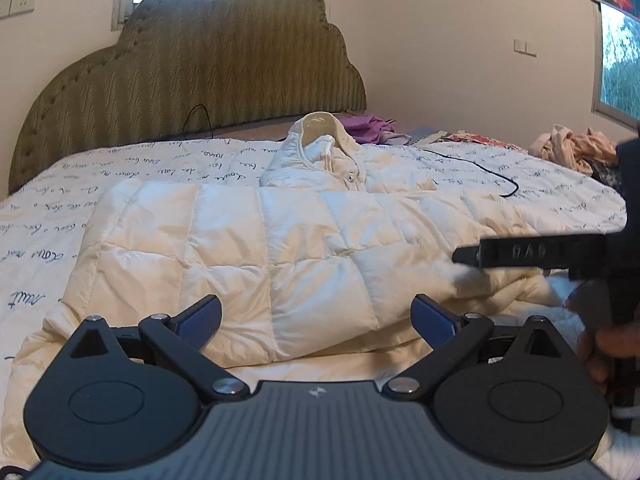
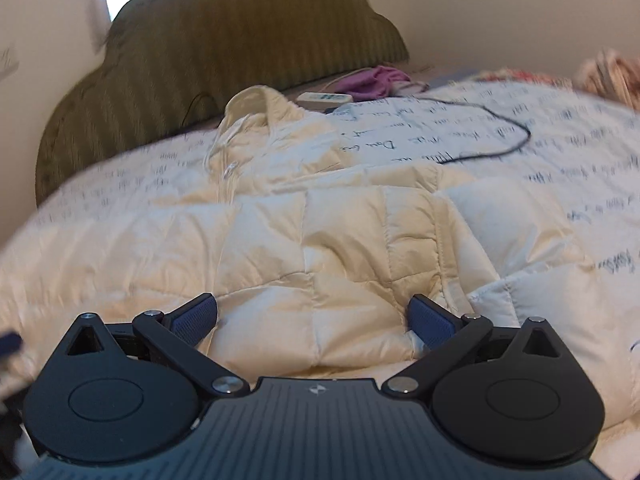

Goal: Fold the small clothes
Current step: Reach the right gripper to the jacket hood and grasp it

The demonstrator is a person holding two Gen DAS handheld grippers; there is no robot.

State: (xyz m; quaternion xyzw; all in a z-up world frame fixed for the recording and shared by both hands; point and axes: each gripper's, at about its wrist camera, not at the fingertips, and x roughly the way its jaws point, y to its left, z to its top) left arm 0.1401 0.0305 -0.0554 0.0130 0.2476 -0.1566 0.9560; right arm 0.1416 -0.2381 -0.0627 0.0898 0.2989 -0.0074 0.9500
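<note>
Left wrist view puts my left gripper low over the near edge of a cream puffer jacket, its blue pads spread wide and grasping nothing; the jacket lies across the bed, partly folded, with its collar standing up toward the green headboard; the bed cover is white with dark handwriting printed on it. At the right of this view I see my right gripper from the side, reaching over the jacket's right part with pale fabric blurred just below its tip; from here I cannot tell whether it pinches that fabric; a hand holds its handle at the frame edge. A thin black cable runs over the cover beyond the jacket; purple cloth lies by the headboard, and a pile of pink clothes sits at the far right.

In the right wrist view, which is smeared with motion, my right gripper stands spread wide over the quilted panels of the jacket, pads on either side of a puffed section, released; a small white remote lies behind the collar.
</note>
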